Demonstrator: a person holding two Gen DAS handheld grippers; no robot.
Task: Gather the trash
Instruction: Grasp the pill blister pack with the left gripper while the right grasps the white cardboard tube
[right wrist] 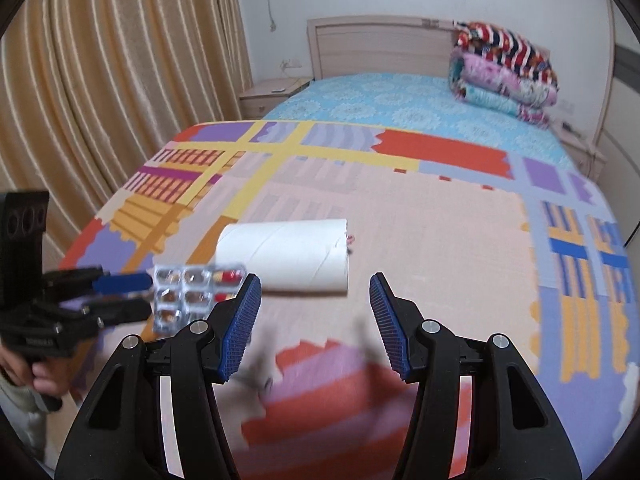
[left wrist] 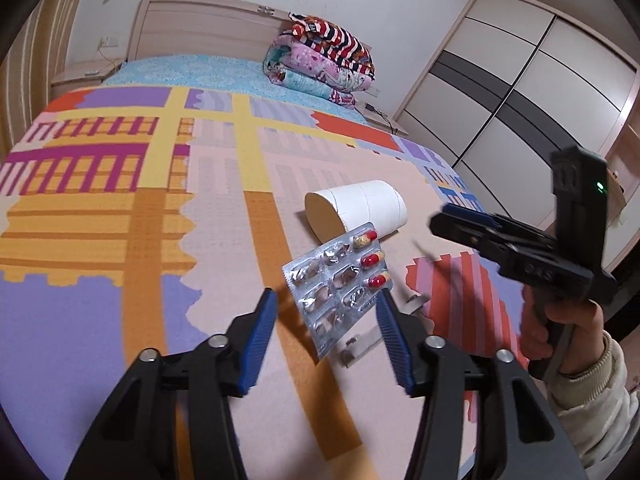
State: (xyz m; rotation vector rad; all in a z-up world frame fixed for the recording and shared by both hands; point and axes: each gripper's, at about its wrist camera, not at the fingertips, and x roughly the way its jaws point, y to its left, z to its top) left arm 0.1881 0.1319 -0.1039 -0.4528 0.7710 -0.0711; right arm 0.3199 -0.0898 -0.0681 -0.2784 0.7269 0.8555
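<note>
A silver blister pack (left wrist: pixel 338 280) with a few red-and-yellow capsules stands tilted between the fingers of my left gripper (left wrist: pixel 326 296). Its edge touches the right finger (left wrist: pixel 386 312), while the left finger (left wrist: pixel 266 312) stands clear of it, so the jaws are open. From the right wrist view the blister pack (right wrist: pixel 192 292) sits just past the left gripper's tips (right wrist: pixel 146 296). A white cardboard roll (left wrist: pixel 360 208) lies on the bed beyond it. My right gripper (right wrist: pixel 316 280) hangs open and empty just short of the white cardboard roll (right wrist: pixel 288 256). Small beige strips (left wrist: pixel 362 346) lie under the pack.
The patchwork bedspread (left wrist: pixel 120 240) covers the near bed, and a blue sheet (right wrist: pixel 380 96) the far part. Folded quilts (left wrist: pixel 324 60) are stacked by the headboard. A wardrobe (left wrist: pixel 520 92) stands to the right, curtains (right wrist: pixel 100 100) and a nightstand (right wrist: pixel 272 96) to the left.
</note>
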